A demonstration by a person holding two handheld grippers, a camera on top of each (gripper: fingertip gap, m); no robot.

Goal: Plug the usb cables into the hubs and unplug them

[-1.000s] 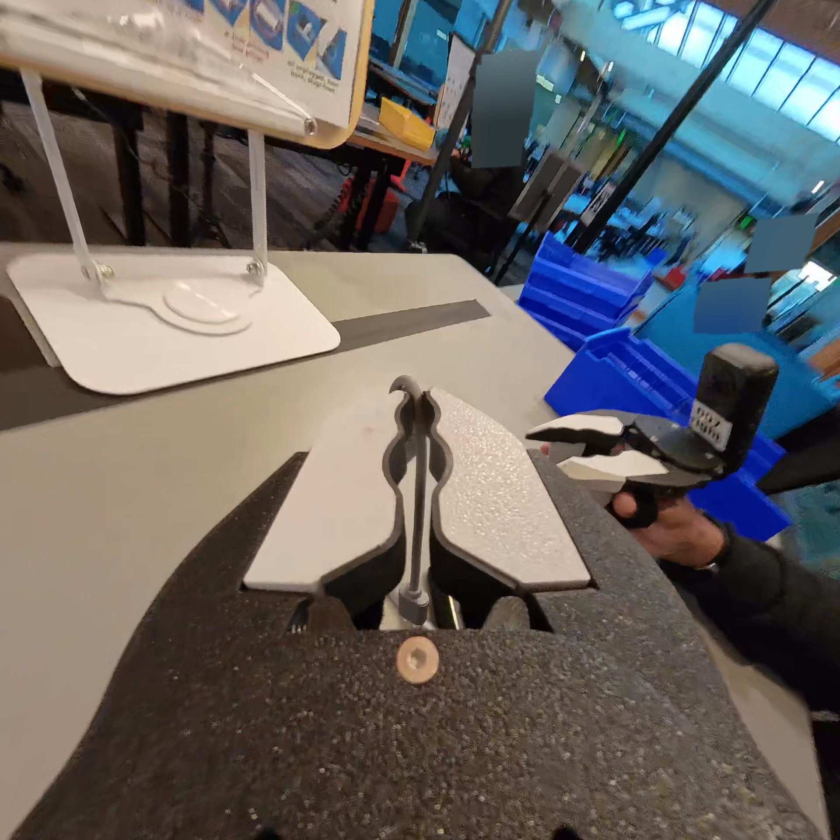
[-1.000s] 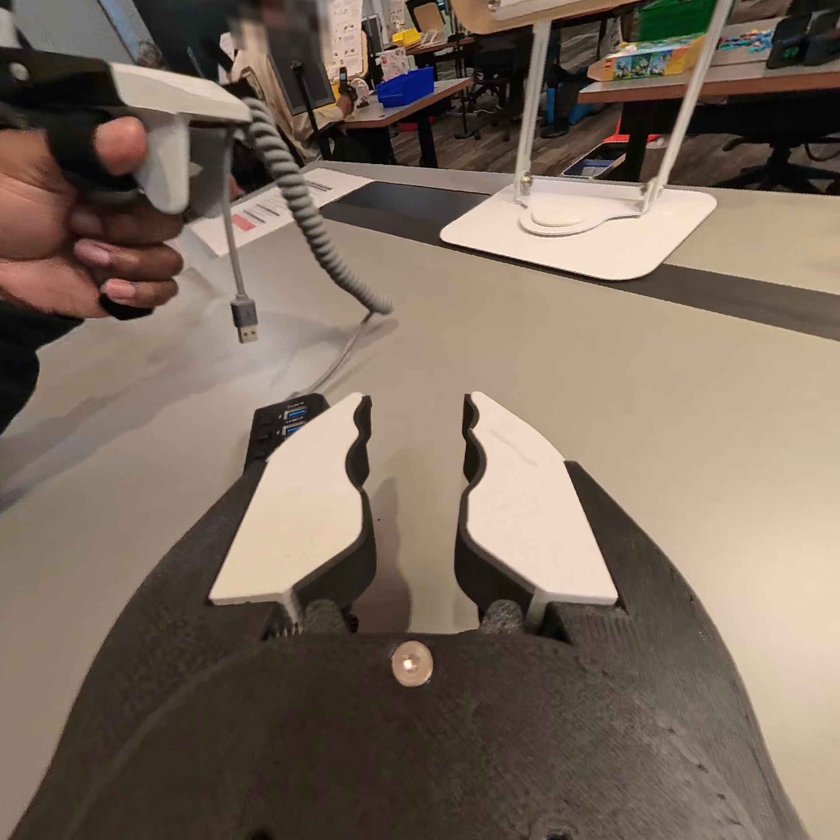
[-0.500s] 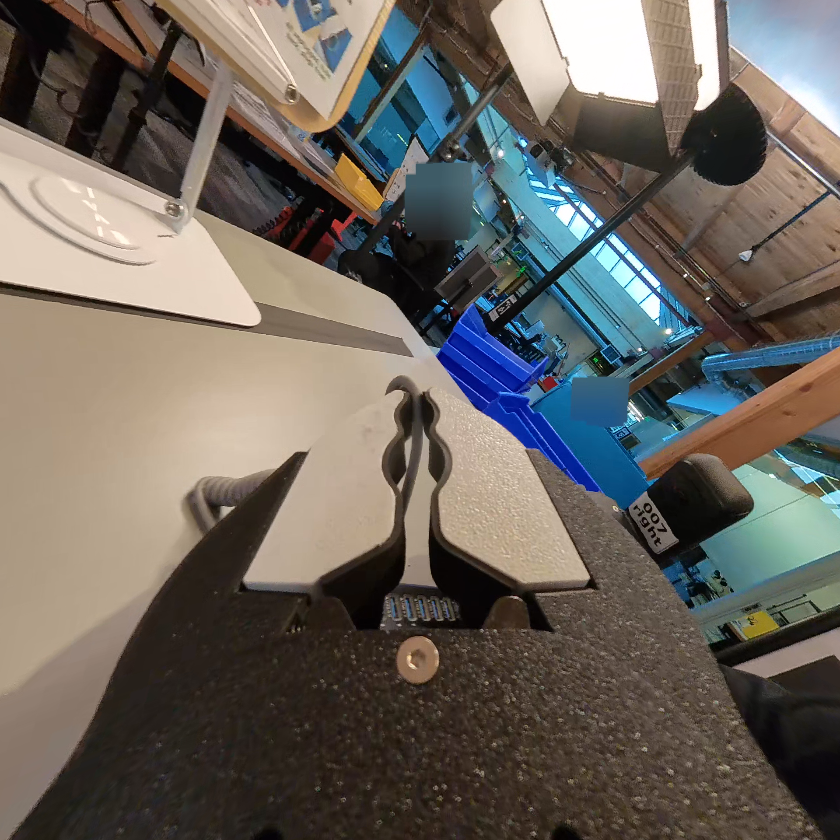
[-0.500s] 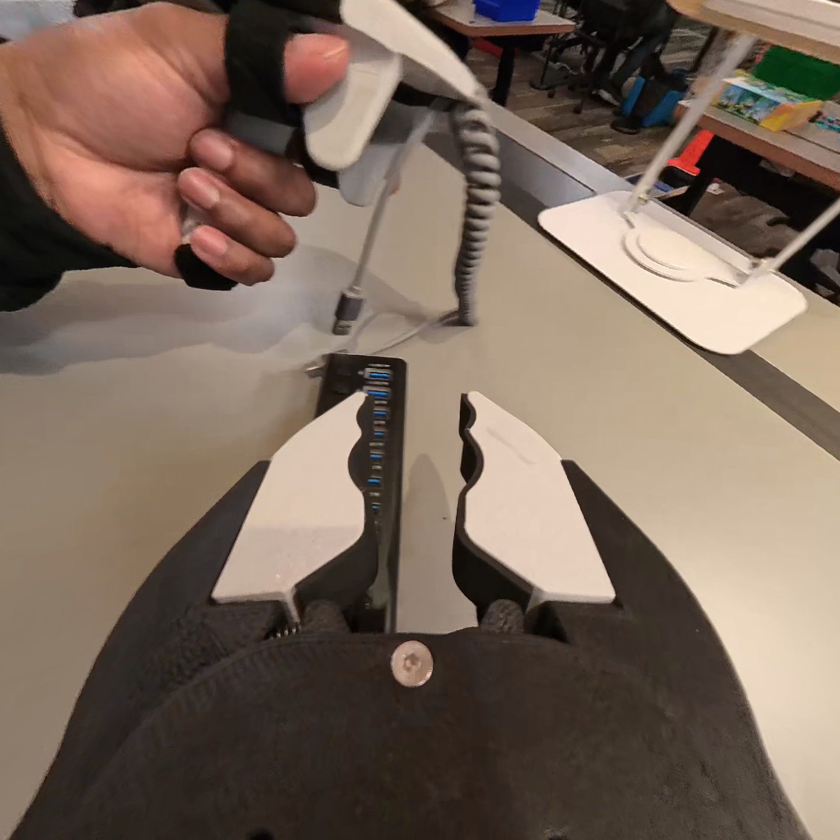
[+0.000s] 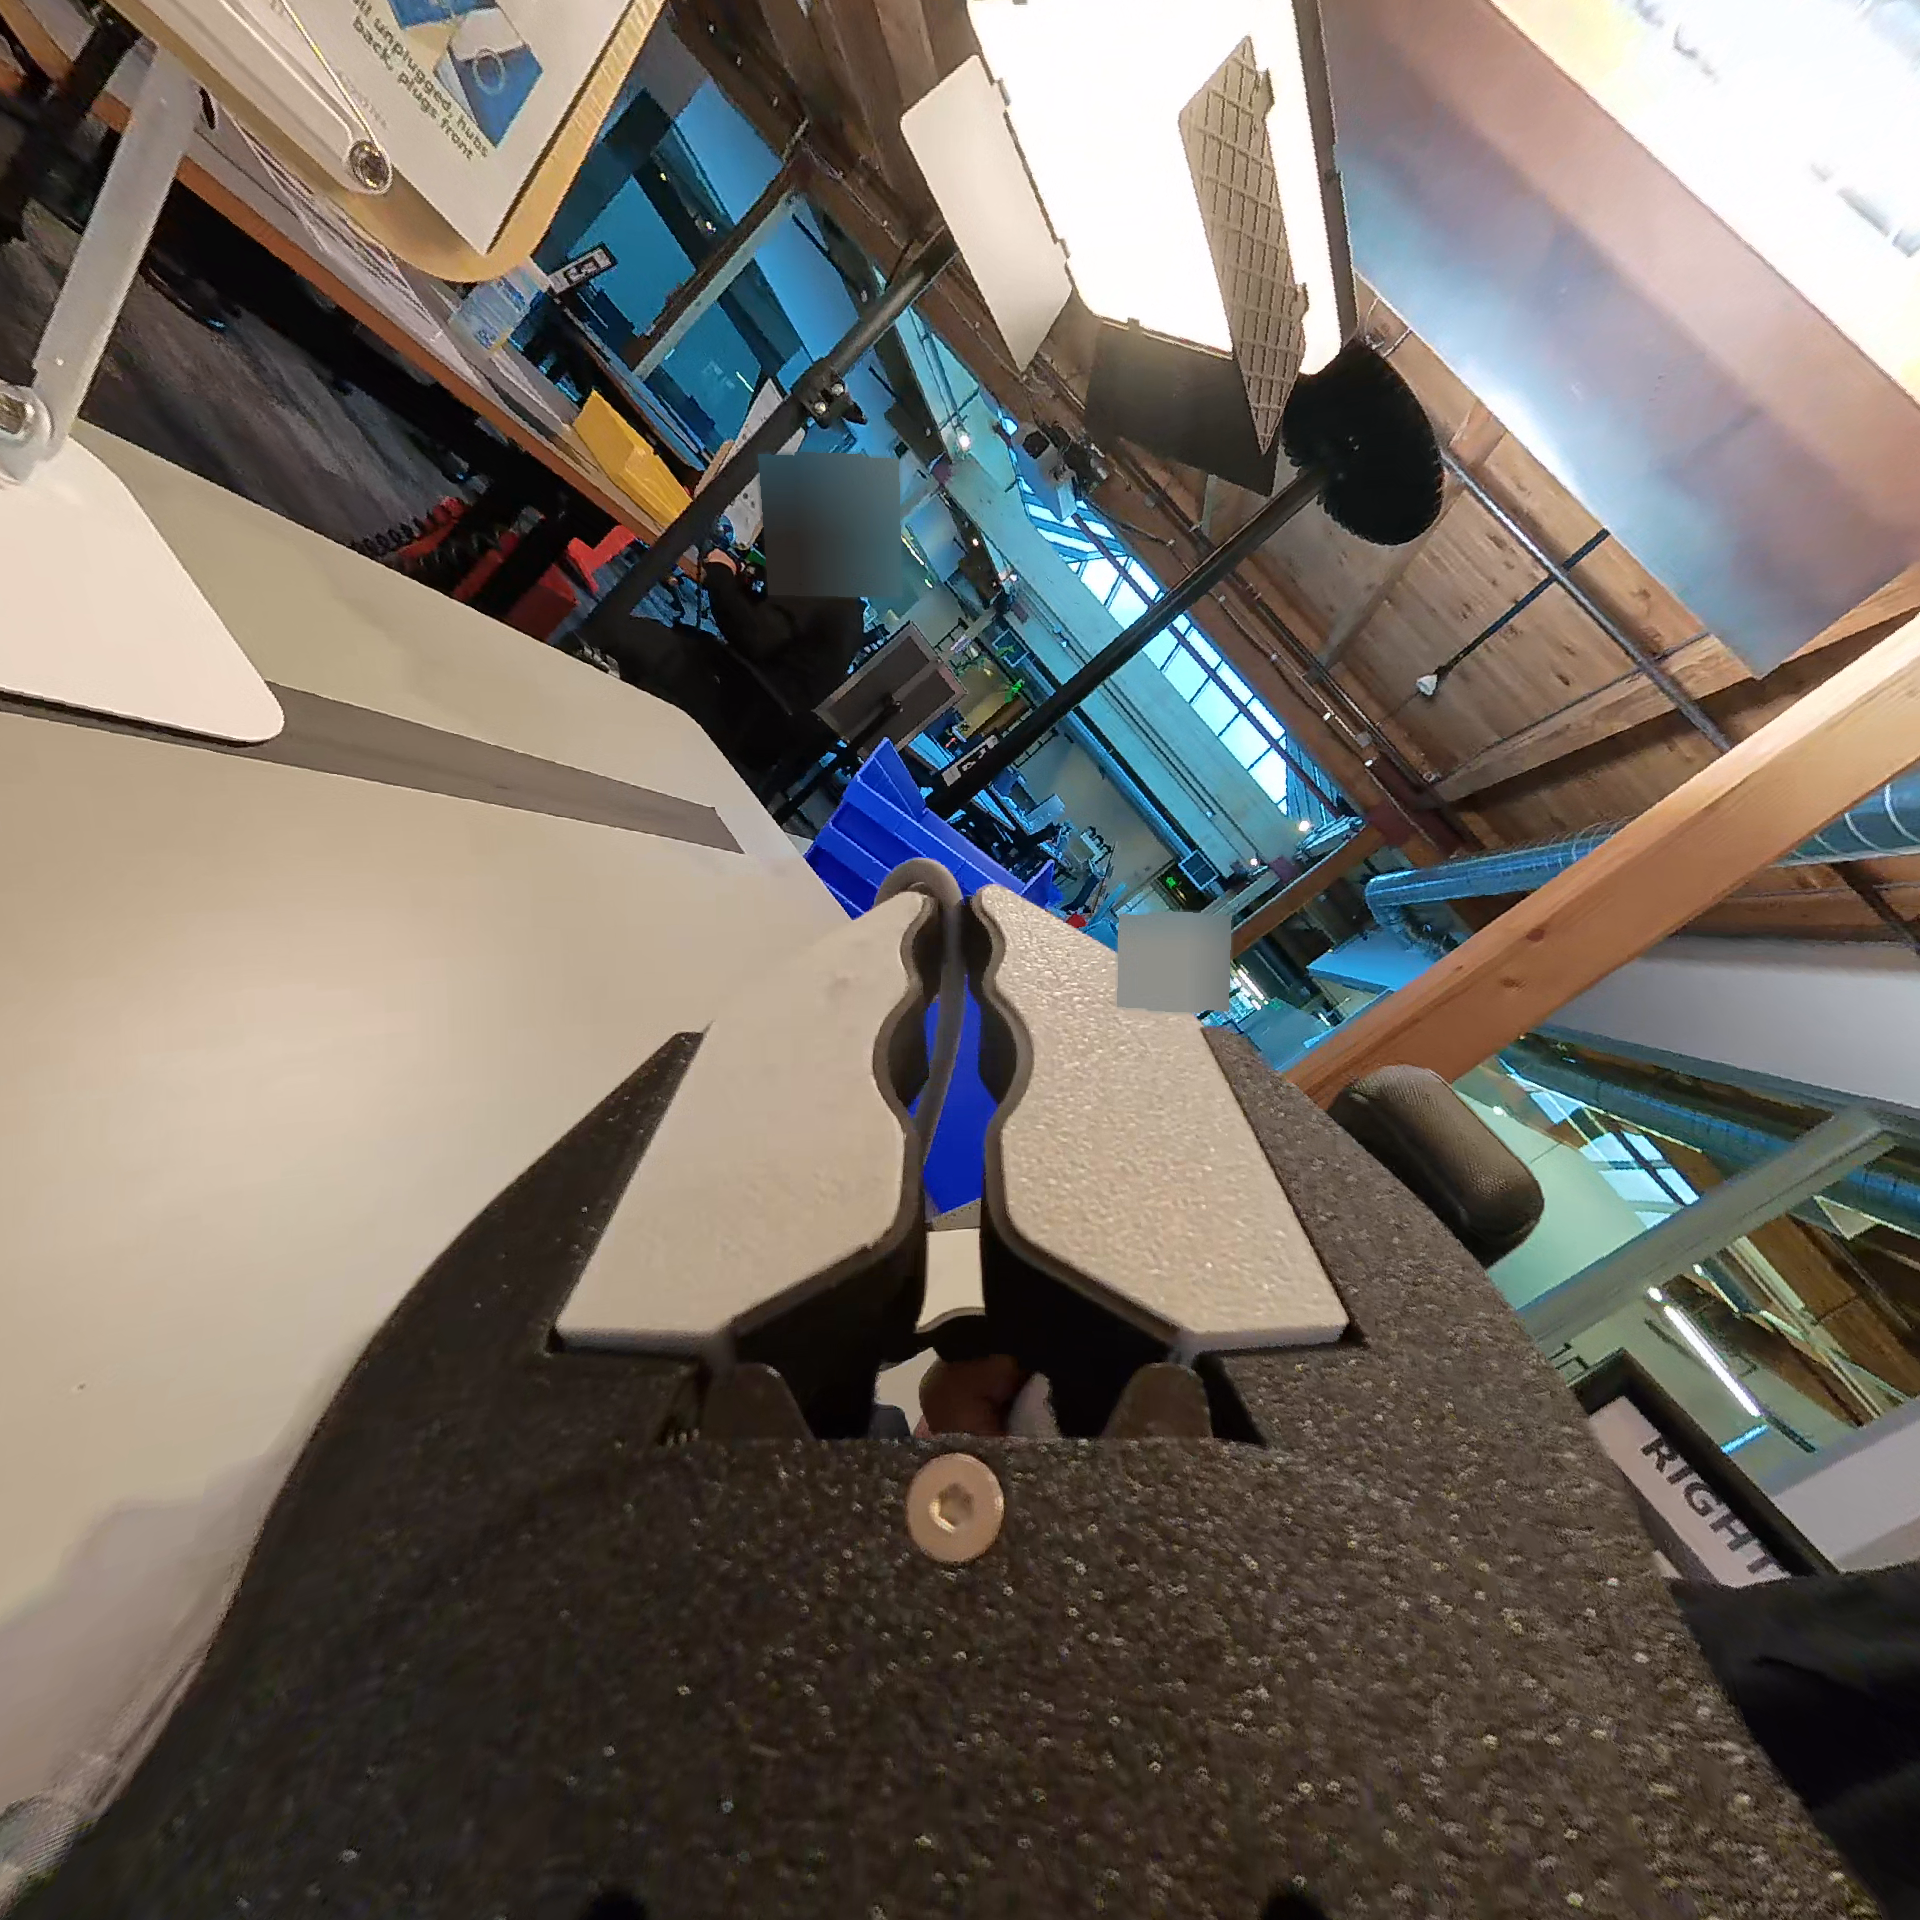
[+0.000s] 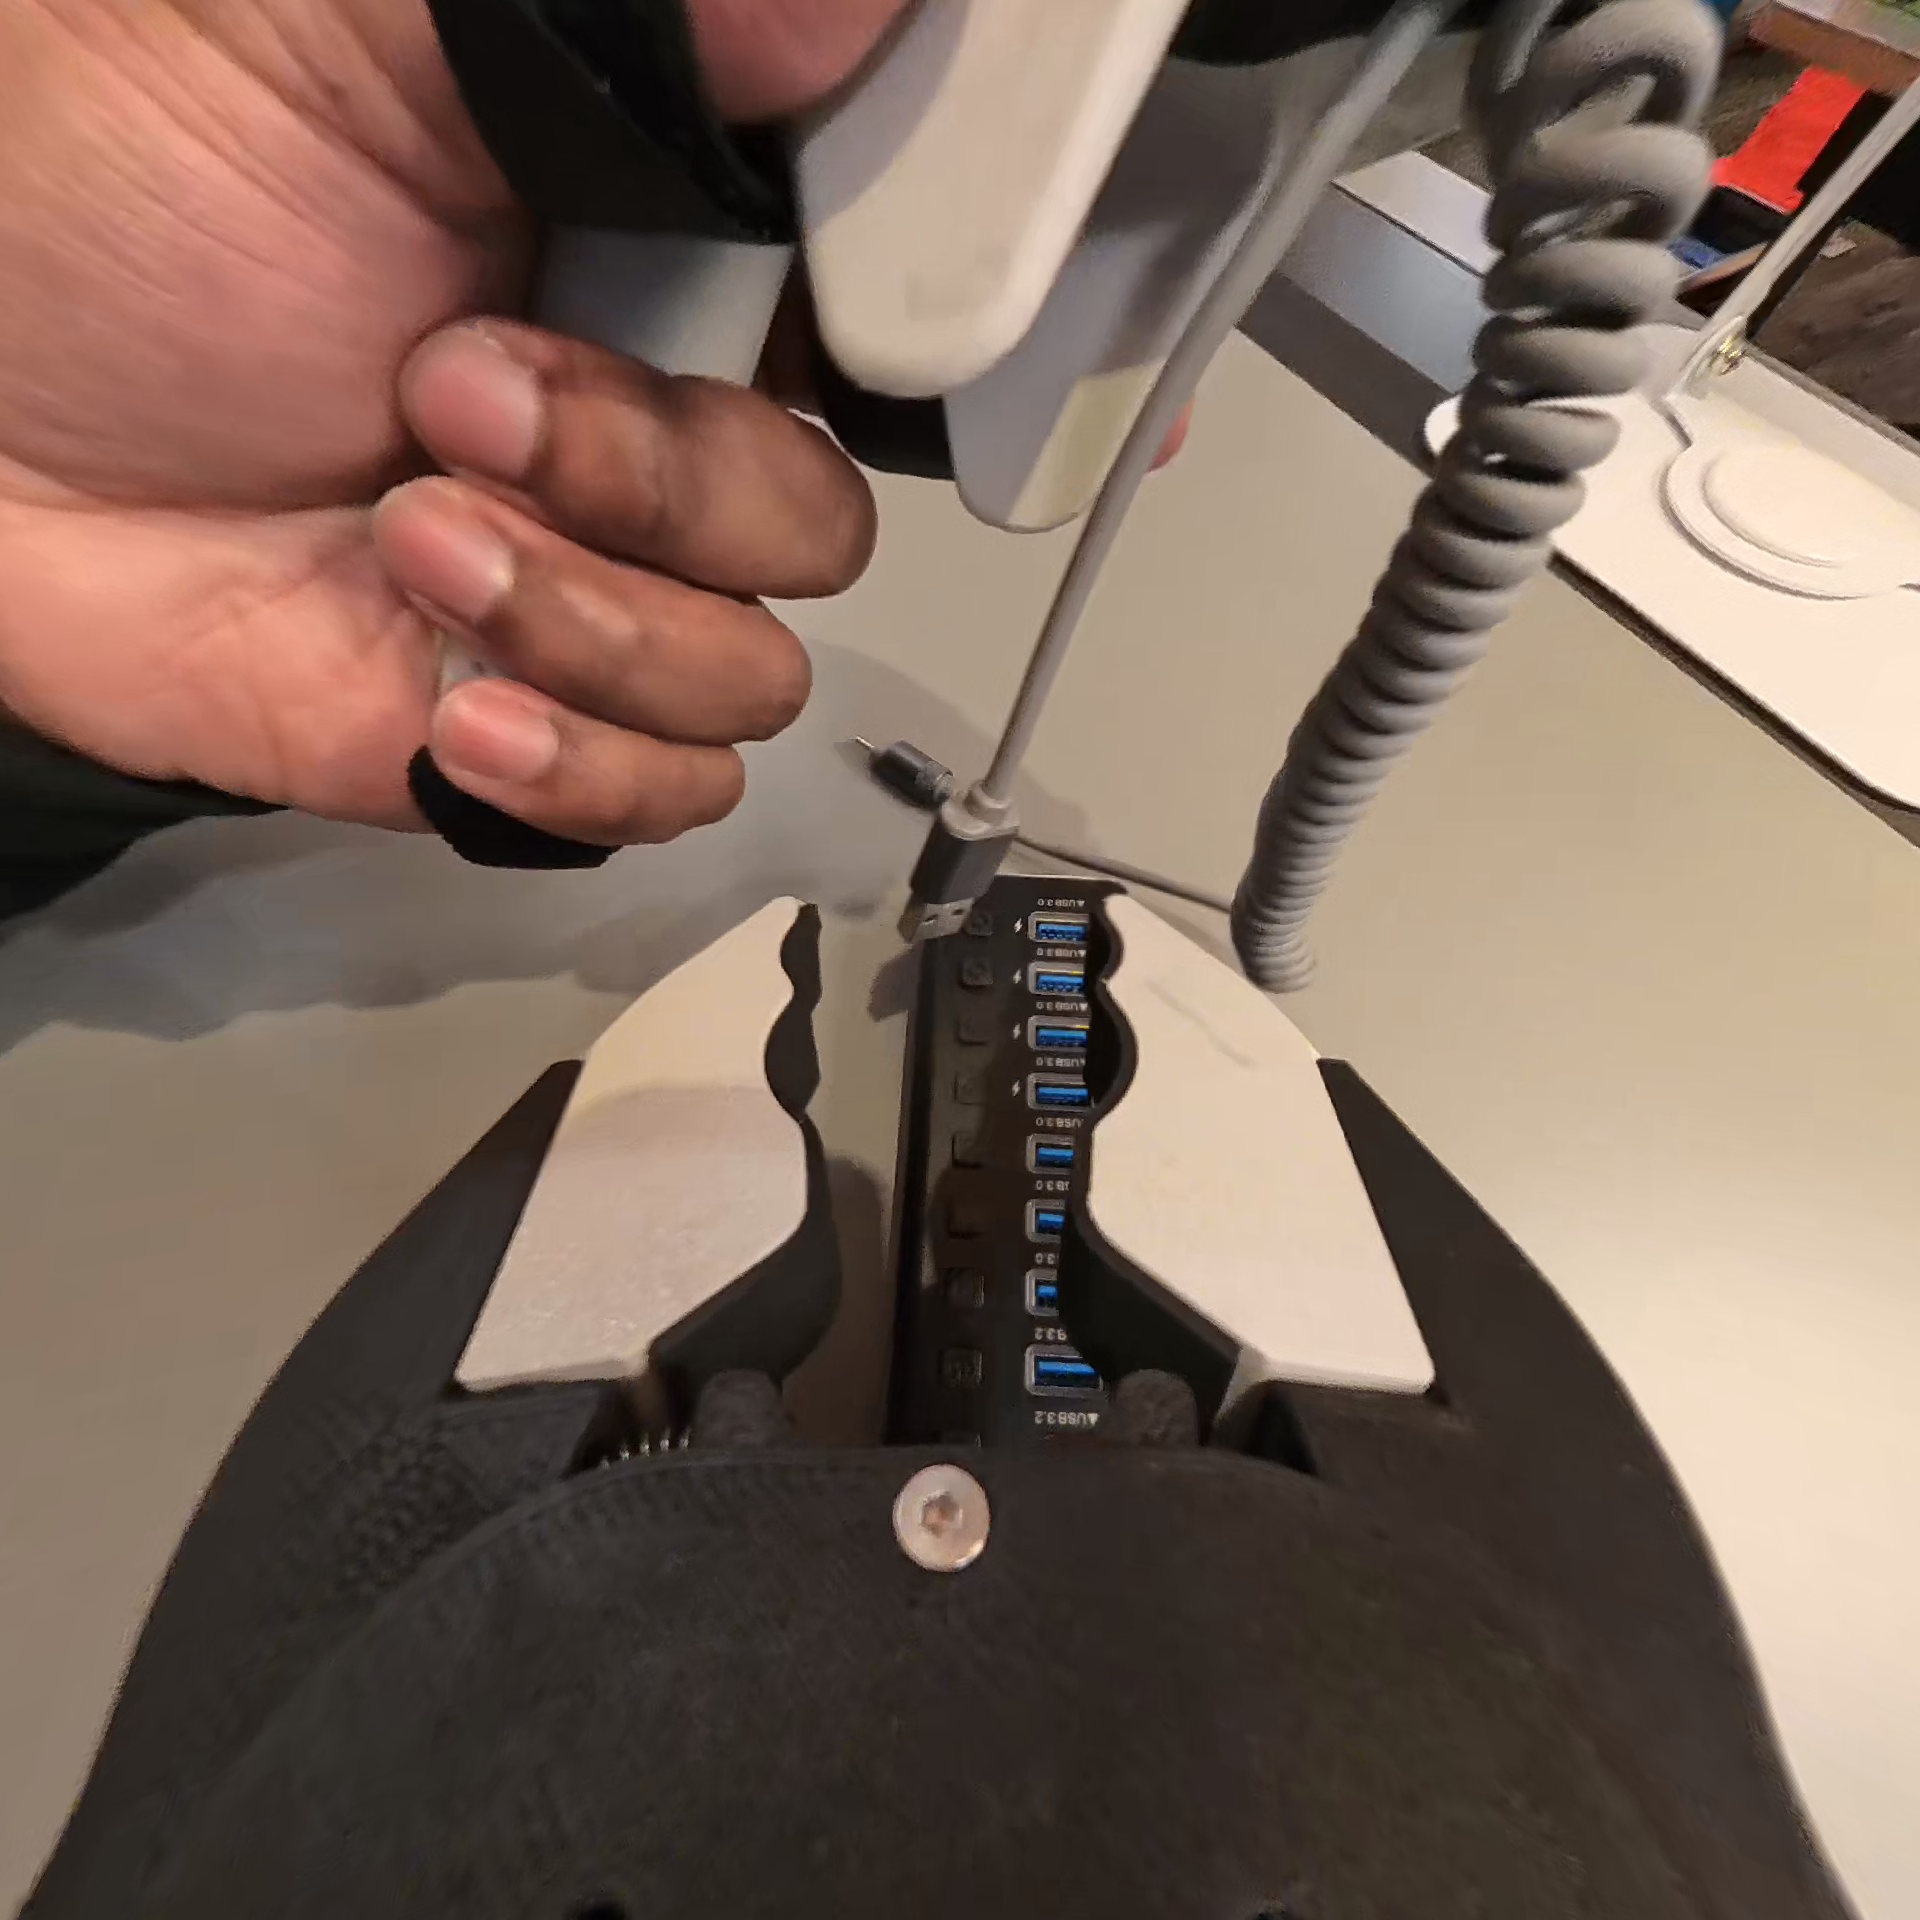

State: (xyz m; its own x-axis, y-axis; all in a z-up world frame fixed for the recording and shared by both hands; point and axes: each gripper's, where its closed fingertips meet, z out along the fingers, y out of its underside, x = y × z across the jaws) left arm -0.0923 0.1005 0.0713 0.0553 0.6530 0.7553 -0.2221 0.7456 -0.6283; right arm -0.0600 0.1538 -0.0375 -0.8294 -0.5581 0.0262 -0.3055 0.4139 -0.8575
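Observation:
My left gripper is shut on a thin grey USB cable that runs between its fingers. In the right wrist view a hand holds this left gripper above the table, and the cable hangs from it. Its grey USB plug hovers at the far end of a long black hub with a row of blue ports. My right gripper is open, with a finger on each side of the hub. Its right finger covers the hub's right edge, and a gap shows on the left side.
A grey coiled cable hangs down to the table right of the hub. A small black barrel plug lies just beyond the hub. A white stand base sits at the far right, also in the left wrist view. Blue bins stand past the table edge. About 12 cm separates my left fingertips from my right.
My right gripper moved forward so the hub now lies between its fingers. The left gripper came closer and lower, bringing the plug down to the hub's far end; its view tilted upward.

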